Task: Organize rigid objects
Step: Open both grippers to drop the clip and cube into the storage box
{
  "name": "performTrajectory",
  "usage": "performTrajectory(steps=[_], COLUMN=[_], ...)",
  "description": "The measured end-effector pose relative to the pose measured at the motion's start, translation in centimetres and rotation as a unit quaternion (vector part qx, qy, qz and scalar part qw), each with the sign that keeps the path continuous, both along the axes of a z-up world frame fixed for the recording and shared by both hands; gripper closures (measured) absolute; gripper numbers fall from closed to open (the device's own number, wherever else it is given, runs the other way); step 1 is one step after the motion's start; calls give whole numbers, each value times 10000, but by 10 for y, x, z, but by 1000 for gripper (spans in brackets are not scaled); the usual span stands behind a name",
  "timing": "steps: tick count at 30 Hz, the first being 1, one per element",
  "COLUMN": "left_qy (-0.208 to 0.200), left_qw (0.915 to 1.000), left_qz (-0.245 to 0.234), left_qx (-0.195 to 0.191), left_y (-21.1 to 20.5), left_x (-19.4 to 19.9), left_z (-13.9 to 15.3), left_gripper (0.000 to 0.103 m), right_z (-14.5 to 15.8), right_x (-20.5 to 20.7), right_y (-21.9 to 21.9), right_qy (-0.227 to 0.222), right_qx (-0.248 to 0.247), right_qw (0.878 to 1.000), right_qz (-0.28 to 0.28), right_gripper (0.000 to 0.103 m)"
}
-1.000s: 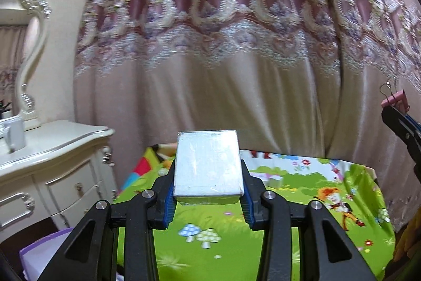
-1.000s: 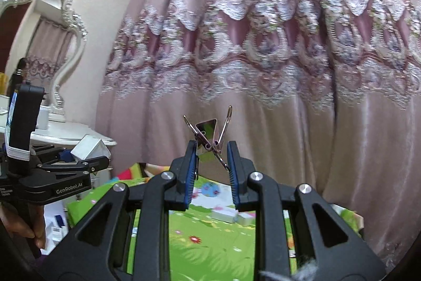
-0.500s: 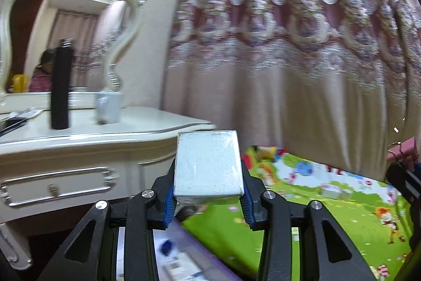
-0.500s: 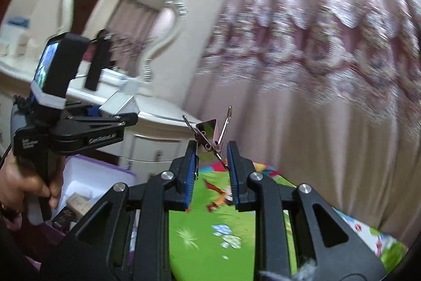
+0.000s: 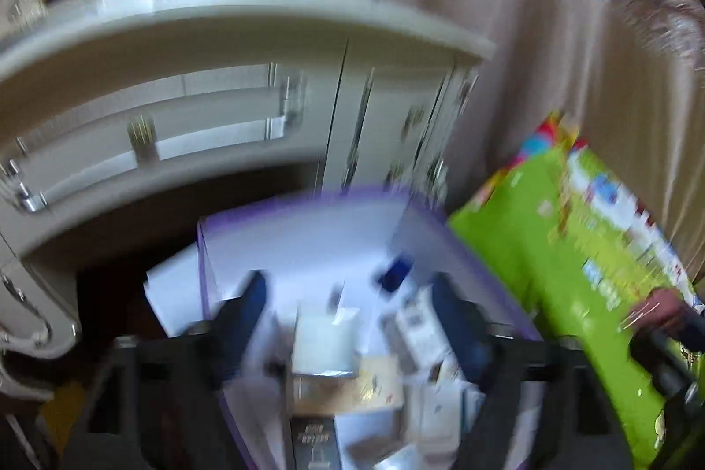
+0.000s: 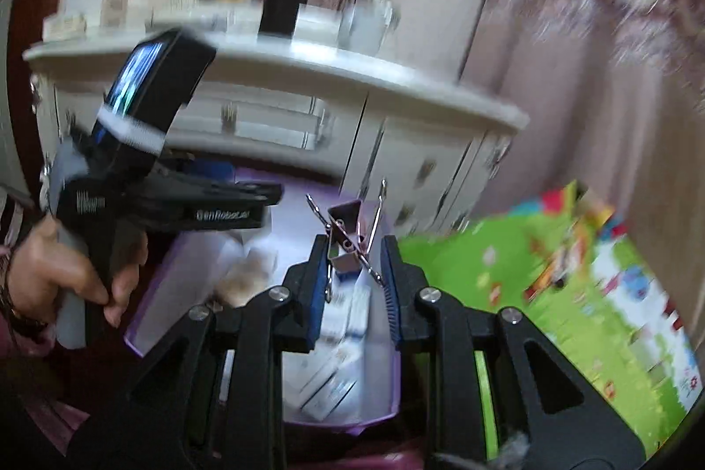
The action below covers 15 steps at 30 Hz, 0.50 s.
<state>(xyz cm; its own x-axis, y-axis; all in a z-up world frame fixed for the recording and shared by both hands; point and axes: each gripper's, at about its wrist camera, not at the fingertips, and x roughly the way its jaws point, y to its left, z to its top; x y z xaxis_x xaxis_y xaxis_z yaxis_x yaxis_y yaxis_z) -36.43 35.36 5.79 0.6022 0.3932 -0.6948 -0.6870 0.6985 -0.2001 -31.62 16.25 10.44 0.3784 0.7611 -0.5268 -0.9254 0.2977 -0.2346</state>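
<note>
Spreading wide over the purple bin [image 5: 308, 201], your left gripper [image 5: 348, 307] has let go of the pale box [image 5: 324, 342], which sits apart from both fingers (blurred). Your right gripper [image 6: 354, 272] is opening too; the binder clip [image 6: 348, 234] looks loose between its blue pads [image 6: 318, 294], above the bin.

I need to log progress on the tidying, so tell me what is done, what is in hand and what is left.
Done: several small boxes already lie in the purple bin. In hand: the left tongs are opening, with the white box loose between them above the bin; the right tongs are opening around the binder clip, which hangs over the bin. Left: a few small pieces on the green mat, too blurred to name.
</note>
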Motion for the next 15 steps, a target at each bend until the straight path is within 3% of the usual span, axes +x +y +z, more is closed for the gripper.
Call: performTrajectory(steps=[2, 5, 10, 15], left_qy=[109, -180, -388, -297], left_qw=[9993, 9977, 9981, 9975], left_qz=[89, 200, 136, -626], left_qx=[-360, -617, -460, -151], left_y=[9, 13, -3, -54], left_x=[2, -8, -7, 32], left_z=[-12, -12, 0, 14], left_gripper=[19, 19, 17, 17], right_z=[-12, -10, 12, 15], right_x=[10, 23, 44, 75], right_y=[1, -24, -84, -152], right_qy=[301, 504, 453, 329], right_qx=[-147, 166, 699, 779], right_qw=[9994, 9981, 9922, 9770], right_qz=[-115, -302, -927, -1959], right_gripper=[57, 38, 23, 16])
